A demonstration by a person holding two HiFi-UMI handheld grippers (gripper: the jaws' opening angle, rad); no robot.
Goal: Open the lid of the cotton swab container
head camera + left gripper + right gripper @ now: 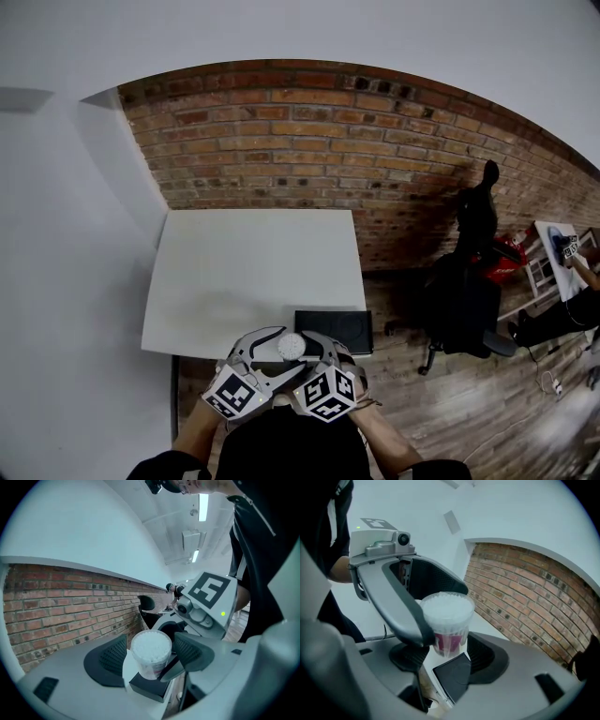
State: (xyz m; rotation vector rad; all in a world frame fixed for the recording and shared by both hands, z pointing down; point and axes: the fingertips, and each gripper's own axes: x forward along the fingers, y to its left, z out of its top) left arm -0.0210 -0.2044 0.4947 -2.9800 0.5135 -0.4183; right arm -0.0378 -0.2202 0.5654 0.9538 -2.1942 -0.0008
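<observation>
My left gripper (152, 657) is released, jaws spread wide. The cotton swab container (151, 649) stands between them, its top level with the pads, not pressed. My right gripper (447, 654) is clenched on the container's lower body, in the air by the table's (244, 272) near edge.

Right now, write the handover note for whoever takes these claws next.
Left claw: open wide around the cotton swab container, pads not pressing.
Right claw: appears shut on the container's lower body, holding it in the air over the table's near edge.
Lid: looks in place, not opened.
Done: container held up between both claws.
Left to do: close the left claw on the lid and pull it off while the right claw holds the body.
</observation>
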